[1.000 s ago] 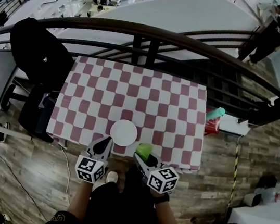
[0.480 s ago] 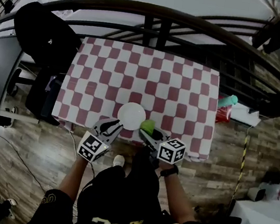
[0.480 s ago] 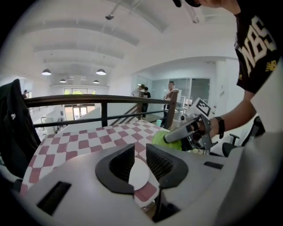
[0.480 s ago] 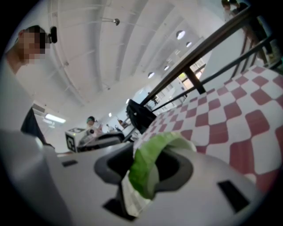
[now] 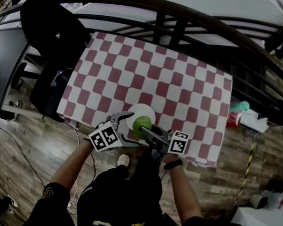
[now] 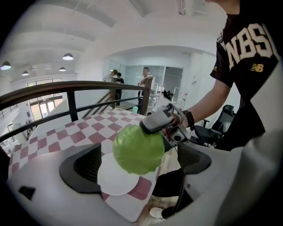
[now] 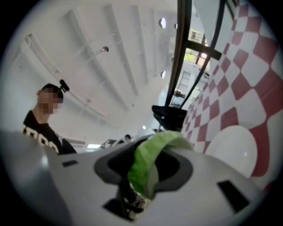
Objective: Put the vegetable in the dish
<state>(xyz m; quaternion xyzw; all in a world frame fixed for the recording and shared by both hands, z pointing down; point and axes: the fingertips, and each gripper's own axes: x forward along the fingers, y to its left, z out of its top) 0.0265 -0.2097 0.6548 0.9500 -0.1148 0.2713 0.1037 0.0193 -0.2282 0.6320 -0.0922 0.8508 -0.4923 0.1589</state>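
Red-and-white checkered table [image 5: 152, 79], dark curved railing [image 5: 148, 3] beyond, black chair [image 5: 50, 34] alongside, wood-plank floor [image 5: 12, 153].

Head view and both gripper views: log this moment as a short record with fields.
vegetable: green leafy head, held over the near edge of the dish; contact with it cannot be told
dish: white, round, on the checked table near its front edge
right tool: shut on the vegetable
left tool: jaws opening, standing wide either side of the vegetable, pads not pressing it
task state: vegetable not yet released
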